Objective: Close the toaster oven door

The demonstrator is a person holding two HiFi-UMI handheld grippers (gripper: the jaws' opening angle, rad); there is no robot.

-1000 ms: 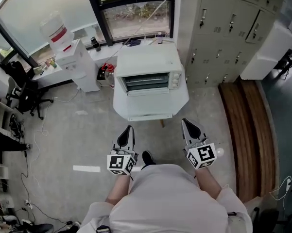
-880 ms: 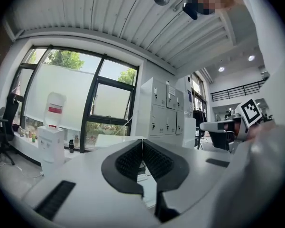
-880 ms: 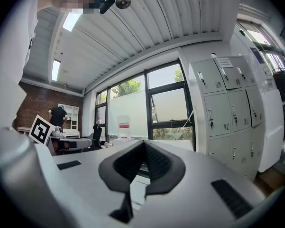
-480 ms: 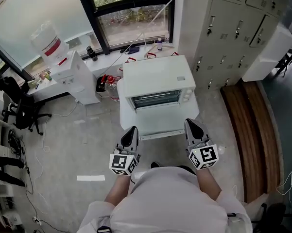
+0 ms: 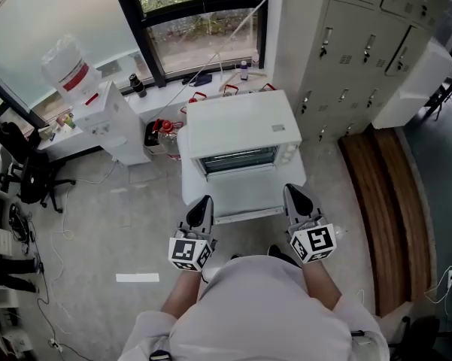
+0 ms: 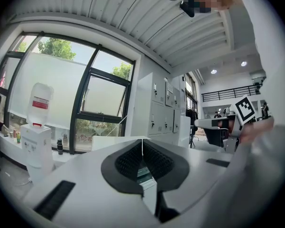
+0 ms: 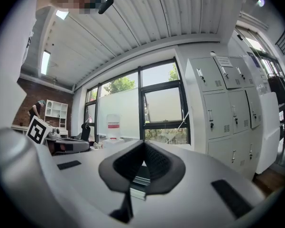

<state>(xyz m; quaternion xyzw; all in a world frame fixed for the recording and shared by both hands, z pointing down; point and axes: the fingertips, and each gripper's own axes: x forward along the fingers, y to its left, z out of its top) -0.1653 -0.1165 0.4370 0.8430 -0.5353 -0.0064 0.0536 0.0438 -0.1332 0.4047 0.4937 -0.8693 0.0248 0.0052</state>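
**Head view: oven door down, both tools clenched and empty**

Head view puts the white toaster oven (image 5: 241, 122) straight ahead of you, on a white surface (image 5: 191, 188) below the window (image 5: 203, 28). Its door (image 5: 244, 195) is dropped open and lies flat toward you, with the dark cavity showing behind it.

Your left tool (image 5: 201, 204) sits just beside the door's near left corner. Your right tool (image 5: 293, 195) sits just beside its near right corner, so the door lies between them. You cannot tell from any view whether either tool touches the door.

Left gripper view shows your left tool's black ribbed pads pressed together with nothing between them. Right gripper view shows the same for your right tool: pads clenched tip to tip, gripping nothing. Both tools point level, toward the oven.

A water dispenser (image 5: 98, 119) stands to the far left of the oven. Grey lockers (image 5: 346, 51) line the wall on the right.
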